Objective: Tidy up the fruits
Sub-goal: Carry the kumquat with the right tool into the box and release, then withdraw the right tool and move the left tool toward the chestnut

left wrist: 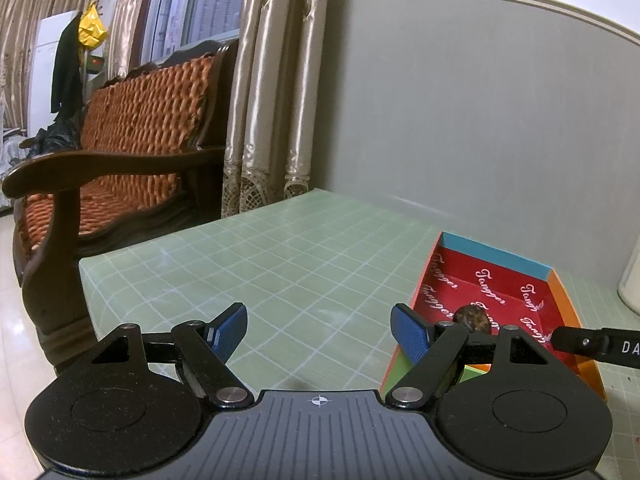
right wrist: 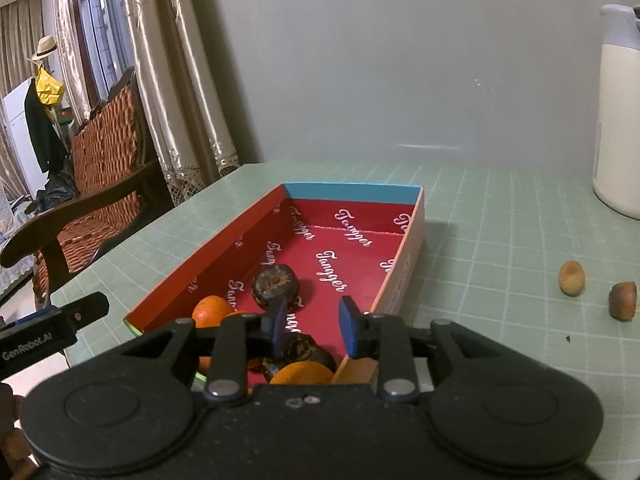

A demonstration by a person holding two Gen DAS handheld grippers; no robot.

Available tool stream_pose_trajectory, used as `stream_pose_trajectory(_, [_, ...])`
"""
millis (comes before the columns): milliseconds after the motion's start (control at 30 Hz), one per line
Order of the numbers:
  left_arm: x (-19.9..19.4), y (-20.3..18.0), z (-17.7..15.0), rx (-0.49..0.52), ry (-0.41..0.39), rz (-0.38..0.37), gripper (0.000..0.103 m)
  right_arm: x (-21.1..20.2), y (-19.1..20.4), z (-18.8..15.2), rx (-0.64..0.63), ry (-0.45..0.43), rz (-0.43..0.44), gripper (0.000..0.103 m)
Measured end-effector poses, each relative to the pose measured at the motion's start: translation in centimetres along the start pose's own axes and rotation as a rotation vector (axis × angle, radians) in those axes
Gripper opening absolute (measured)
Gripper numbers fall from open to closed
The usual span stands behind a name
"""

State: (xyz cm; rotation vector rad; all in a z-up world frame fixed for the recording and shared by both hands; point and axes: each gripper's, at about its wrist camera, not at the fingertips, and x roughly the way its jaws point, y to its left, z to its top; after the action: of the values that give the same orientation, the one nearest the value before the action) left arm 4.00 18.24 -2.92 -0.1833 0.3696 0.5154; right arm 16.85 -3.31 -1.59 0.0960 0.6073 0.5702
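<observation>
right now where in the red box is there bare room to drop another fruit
The far half of the red box, between the dark dried fruit and the blue end wall, is bare. The near end under the right tongs is crowded with oranges and dark fruit.

The left gripper [left wrist: 319, 330] is matte black, with two round discs low in the frame, silver rivets on its angled link arms, blue textured pads [left wrist: 410, 338] on its fingers, and a ribbed grey body bearing a small white crosshair mark at bottom centre. The right gripper [right wrist: 313, 326] has the same black discs, silver rivets and blue pads [right wrist: 347, 325]. At the left edge of the right wrist view, a black bar carries white "GenRobot.AI" lettering.
</observation>
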Motion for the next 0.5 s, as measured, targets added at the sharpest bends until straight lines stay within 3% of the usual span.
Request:
stream_pose_trajectory(100, [0.0, -0.3, 0.0, 0.005, 0.003, -0.002, 0.079, -0.4, 0.1, 0.1, -0.008, -0.005, -0.007, 0.033])
stream_pose_trajectory(200, [0.0, -0.7, -0.1, 0.010, 0.005, -0.003, 0.079, -1.0, 0.1, 0.2, -0.020, -0.022, -0.011, 0.048])
stream_pose_trajectory(267, [0.1, -1.0, 0.0, 0.015, 0.006, -0.007, 0.079, -1.6, 0.1, 0.2, -0.031, -0.042, -0.042, 0.074])
stream_pose_trajectory(500, [-0.2, -3.2, -0.4, 0.054, -0.001, -0.035, 0.079, -3.3, -1.3, 0.3, -0.036, -0.089, -0.090, 0.074])
